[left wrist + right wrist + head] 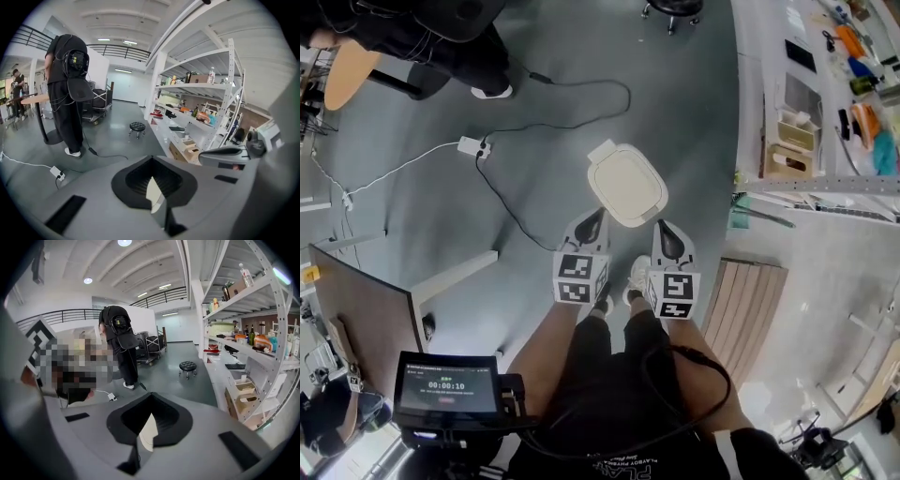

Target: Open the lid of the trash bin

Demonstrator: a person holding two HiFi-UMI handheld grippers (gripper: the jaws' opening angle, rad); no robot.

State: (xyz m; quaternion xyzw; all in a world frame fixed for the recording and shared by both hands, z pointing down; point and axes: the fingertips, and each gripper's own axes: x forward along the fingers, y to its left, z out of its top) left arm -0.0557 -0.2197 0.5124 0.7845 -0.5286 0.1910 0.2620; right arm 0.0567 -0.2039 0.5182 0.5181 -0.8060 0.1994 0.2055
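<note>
Lid [628, 180] of the trash bin [649, 212] sits flat and closed at frame centre in the head view, on the grey floor [525, 84] just ahead of the wearer's shoes. Left hand-held gripper [596, 222] and right hand-held gripper [664, 235] hover side by side at the bin's near edge, tips aimed at it. Each has its jaws pressed together to a thin slit, pinching nothing, with a cream sliver showing through, likely the lid. Reads as a ready stance: closed tips suit prying under the near rim, and lifting has not yet begun.
</note>
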